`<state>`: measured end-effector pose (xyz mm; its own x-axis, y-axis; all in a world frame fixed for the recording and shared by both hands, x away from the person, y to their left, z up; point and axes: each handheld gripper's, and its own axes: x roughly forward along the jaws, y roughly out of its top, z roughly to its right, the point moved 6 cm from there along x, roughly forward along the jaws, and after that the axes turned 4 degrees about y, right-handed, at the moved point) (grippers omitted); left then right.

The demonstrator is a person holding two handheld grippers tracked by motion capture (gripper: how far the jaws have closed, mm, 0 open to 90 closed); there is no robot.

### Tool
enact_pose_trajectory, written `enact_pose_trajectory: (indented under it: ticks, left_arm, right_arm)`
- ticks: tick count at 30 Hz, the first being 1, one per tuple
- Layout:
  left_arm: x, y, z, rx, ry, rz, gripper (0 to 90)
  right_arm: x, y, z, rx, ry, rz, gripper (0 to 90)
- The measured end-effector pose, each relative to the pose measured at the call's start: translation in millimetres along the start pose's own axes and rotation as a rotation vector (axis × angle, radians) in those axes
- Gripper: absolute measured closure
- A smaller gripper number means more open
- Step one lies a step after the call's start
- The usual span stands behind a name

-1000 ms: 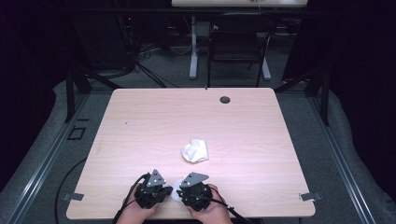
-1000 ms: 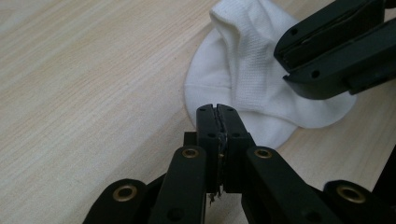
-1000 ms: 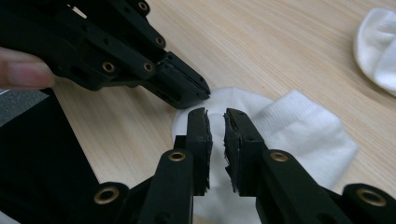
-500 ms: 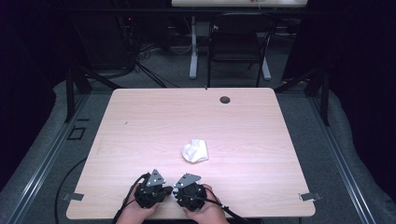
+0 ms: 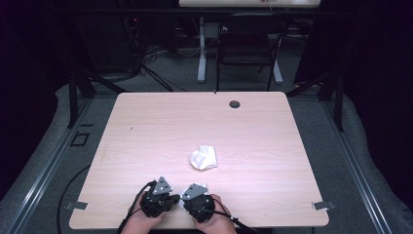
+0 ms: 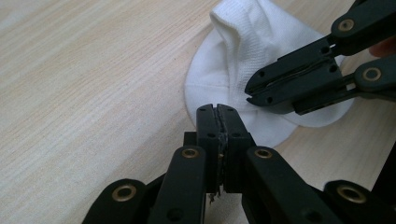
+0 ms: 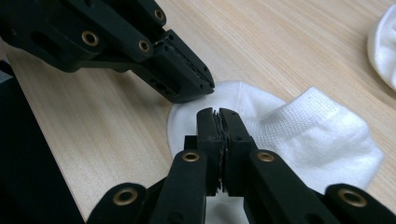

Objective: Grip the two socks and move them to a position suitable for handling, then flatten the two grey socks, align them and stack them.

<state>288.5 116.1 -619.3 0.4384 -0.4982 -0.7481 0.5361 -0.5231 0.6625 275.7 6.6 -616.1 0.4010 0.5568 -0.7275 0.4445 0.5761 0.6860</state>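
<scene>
A small white sock lies flat on the wooden table near its front edge, between my two grippers. My left gripper is shut, its tip over the sock's near rim with no fabric showing between the jaws. My right gripper is also shut and hovers over the same sock. The two tips sit close together and point toward each other: the right gripper shows at the right of the left gripper view, the left gripper at the upper left of the right gripper view. A person's hands hold both at the front edge.
A second white sock lies crumpled mid-table, beyond the grippers; its edge shows in the right gripper view. A dark cable hole sits near the table's far edge. A chair stands behind the table.
The right gripper has edged slightly left, closer to the left gripper. The mid-table sock has not moved.
</scene>
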Motion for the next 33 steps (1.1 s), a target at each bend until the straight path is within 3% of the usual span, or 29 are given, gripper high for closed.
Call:
enact_pose_trajectory:
  ticks: [10, 21, 25, 33]
  left_arm:
    - [0.0, 0.1, -0.1, 0.003, 0.001, -0.001, 88.8]
    - [-0.6, -0.4, 0.0, 0.008, 0.001, -0.006, 88.8]
    - [-1.0, -0.7, 0.1, 0.003, -0.002, -0.007, 88.7]
    - [-2.0, -1.3, 0.2, 0.005, 0.000, -0.016, 88.5]
  right_arm:
    - [-16.8, 5.3, 8.4, 0.059, 0.025, 0.048, 89.2]
    - [-50.9, 6.6, 22.9, 0.104, 0.014, 0.098, 89.2]
    - [-65.9, 3.1, 31.0, 0.121, -0.013, 0.124, 89.2]
    - [-83.4, -13.0, 43.0, 0.152, -0.035, 0.116, 89.2]
